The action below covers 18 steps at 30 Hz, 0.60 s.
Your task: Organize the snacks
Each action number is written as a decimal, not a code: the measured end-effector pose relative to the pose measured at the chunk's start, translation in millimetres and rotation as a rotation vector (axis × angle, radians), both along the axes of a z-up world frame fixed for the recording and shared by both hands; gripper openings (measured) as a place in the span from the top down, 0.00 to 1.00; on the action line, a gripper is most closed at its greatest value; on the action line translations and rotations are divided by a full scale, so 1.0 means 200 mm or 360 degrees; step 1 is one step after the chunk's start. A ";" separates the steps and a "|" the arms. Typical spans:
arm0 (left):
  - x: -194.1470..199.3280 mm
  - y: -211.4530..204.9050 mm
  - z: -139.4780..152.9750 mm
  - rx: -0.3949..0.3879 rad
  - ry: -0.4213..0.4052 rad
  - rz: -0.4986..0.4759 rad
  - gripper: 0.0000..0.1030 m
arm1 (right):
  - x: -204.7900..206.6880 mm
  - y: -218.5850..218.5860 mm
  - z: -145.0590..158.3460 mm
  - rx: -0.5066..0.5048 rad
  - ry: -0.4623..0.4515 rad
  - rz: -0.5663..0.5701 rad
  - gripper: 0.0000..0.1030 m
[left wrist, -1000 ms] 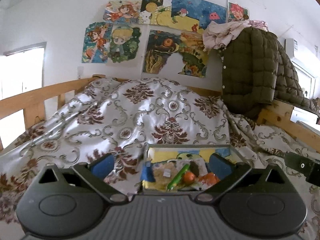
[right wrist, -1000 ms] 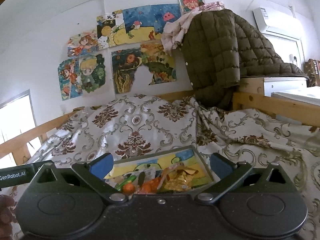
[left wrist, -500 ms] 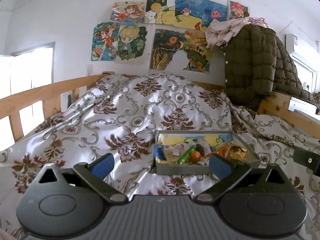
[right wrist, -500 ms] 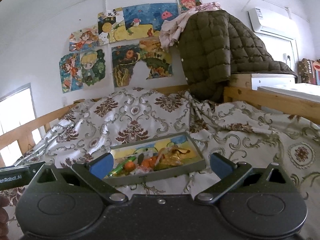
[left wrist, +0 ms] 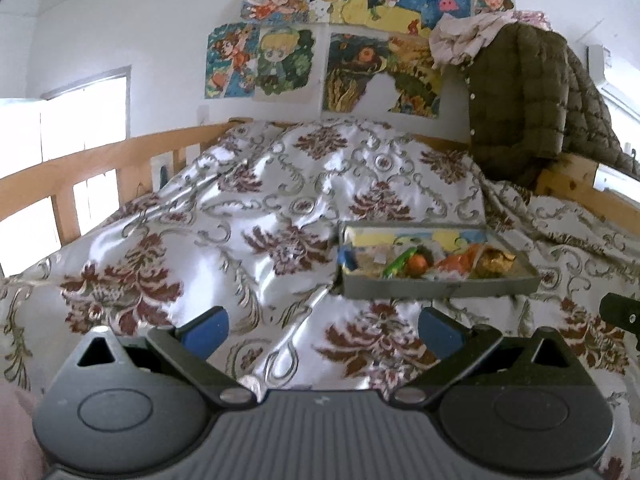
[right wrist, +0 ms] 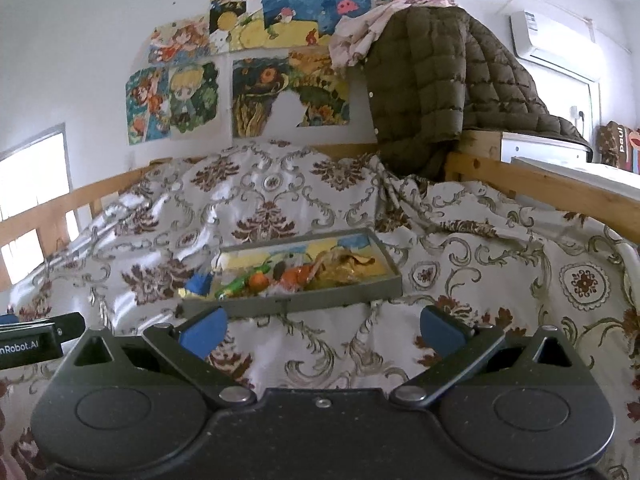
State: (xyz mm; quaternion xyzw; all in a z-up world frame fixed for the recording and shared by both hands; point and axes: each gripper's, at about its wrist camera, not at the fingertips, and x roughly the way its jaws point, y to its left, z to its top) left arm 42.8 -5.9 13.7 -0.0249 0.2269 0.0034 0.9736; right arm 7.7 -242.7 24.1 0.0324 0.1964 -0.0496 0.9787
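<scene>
A shallow grey tray [left wrist: 436, 287] holds several snacks and lies on the patterned bedspread; in the right wrist view the tray [right wrist: 292, 301] sits just beyond my fingers. Among the snacks are a green wrapper [left wrist: 397, 265], an orange round one [left wrist: 418, 263] and a gold wrapper [left wrist: 496, 258]. A blue packet [right wrist: 199, 282] sits at the tray's left end. My left gripper [left wrist: 322, 330] is open and empty, back from the tray and to its left. My right gripper [right wrist: 322, 330] is open and empty, just short of the tray's near wall.
The bedspread [left wrist: 248, 216] is rumpled and rises toward the wall. A wooden bed rail [left wrist: 80, 168] runs along the left and another [right wrist: 540, 184] along the right. A dark quilted jacket [right wrist: 440, 80] hangs over the far right corner.
Both grippers have pulled back from the tray, which now looks smaller and farther. Both stayed open and empty.
</scene>
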 end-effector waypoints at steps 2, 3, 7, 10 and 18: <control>-0.01 0.00 -0.02 0.0011 0.0018 0.0015 0.00 | -0.01 0.01 -0.01 -0.0014 0.0018 0.0010 0.01; -0.01 0.01 -0.02 0.0012 0.0027 0.0019 0.00 | -0.01 0.02 -0.02 -0.0024 0.0024 0.0015 0.01; -0.01 0.02 -0.03 0.0003 0.0045 0.0038 0.00 | -0.02 0.04 -0.03 -0.0043 0.0049 0.0035 0.01; -0.01 0.03 -0.04 0.0006 0.0065 0.0053 0.00 | -0.03 0.05 -0.04 -0.0049 0.0066 0.0037 0.01; -0.04 0.02 -0.06 0.0028 0.0091 0.0053 0.00 | -0.04 0.07 -0.06 -0.0066 0.0108 0.0044 0.01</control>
